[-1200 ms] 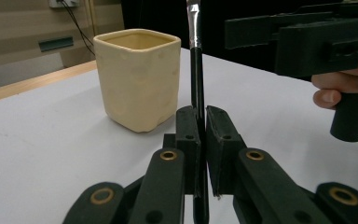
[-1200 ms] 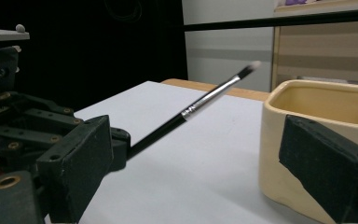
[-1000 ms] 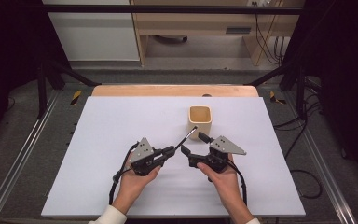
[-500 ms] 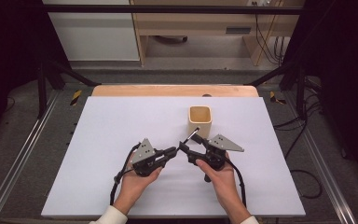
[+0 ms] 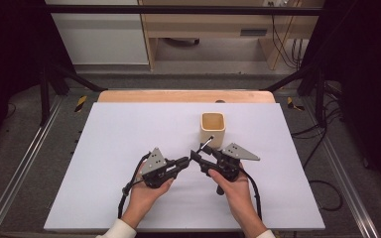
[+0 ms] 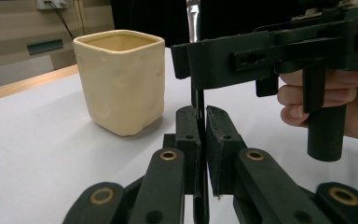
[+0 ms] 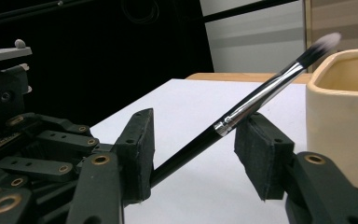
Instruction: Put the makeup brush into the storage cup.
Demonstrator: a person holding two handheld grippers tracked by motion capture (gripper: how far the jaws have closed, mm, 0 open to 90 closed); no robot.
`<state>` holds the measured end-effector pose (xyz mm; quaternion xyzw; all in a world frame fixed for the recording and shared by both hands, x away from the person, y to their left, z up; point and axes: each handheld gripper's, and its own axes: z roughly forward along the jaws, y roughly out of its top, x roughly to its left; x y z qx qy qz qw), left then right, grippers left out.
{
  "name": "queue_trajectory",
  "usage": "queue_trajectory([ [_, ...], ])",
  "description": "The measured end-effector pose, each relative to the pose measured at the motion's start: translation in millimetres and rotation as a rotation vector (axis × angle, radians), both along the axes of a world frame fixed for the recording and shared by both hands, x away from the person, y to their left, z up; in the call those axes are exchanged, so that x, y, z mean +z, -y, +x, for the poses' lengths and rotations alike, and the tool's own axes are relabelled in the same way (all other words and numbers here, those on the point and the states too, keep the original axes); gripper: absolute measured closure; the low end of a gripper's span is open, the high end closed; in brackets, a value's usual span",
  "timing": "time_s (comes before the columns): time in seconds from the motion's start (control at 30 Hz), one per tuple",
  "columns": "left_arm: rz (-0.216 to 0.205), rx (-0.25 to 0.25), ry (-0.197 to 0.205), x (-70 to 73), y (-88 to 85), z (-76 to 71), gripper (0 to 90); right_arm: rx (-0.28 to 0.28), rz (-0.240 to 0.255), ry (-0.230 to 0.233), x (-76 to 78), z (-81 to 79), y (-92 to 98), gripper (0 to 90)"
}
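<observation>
A black-handled makeup brush point(image 7: 251, 100) with a silver ferrule and pale bristles slants up toward a cream square cup point(image 5: 212, 128). My left gripper point(image 6: 198, 116) is shut on the lower end of the brush handle point(image 6: 196, 95). My right gripper point(image 7: 196, 130) faces it from the right, and its jaws have just been closing. The brush runs between them, with a wide gap still left between the pads. In the high view both grippers, left point(image 5: 185, 161) and right point(image 5: 203, 152), meet just in front of the cup.
The cup point(image 6: 121, 79) stands on a white table sheet point(image 5: 129, 129), close behind the right gripper point(image 6: 261, 56). A wooden strip point(image 5: 183, 96) edges the far side. Metal rails point(image 5: 25, 163) and cables point(image 5: 322, 188) lie beside the table.
The right gripper's jaws have narrowed around the brush. Both hands have kept their places, and the left grip on the brush is unchanged.
</observation>
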<state>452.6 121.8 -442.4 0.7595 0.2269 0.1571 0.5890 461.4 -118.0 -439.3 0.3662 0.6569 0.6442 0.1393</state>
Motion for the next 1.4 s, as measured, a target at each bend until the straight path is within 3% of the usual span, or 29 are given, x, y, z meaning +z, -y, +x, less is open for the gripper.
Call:
queue_trajectory([
  [0.53,0.011,0.002,0.003,0.3,0.4,-0.1,84.0,0.009,0.020,0.004,1.2,-2.6,0.0,63.3],
  [0.9,0.048,-0.003,0.010,-2.4,4.9,-1.2,84.0,0.062,0.063,-0.007,4.0,-8.0,-2.2,83.7],
  [1.1,0.063,-0.004,-0.008,-5.0,4.9,0.3,83.2,0.057,0.027,0.004,4.6,-9.0,-2.4,83.9],
  [1.4,0.070,0.016,-0.022,-9.1,1.1,2.5,72.7,0.032,-0.033,0.028,5.1,-8.8,1.6,83.8],
])
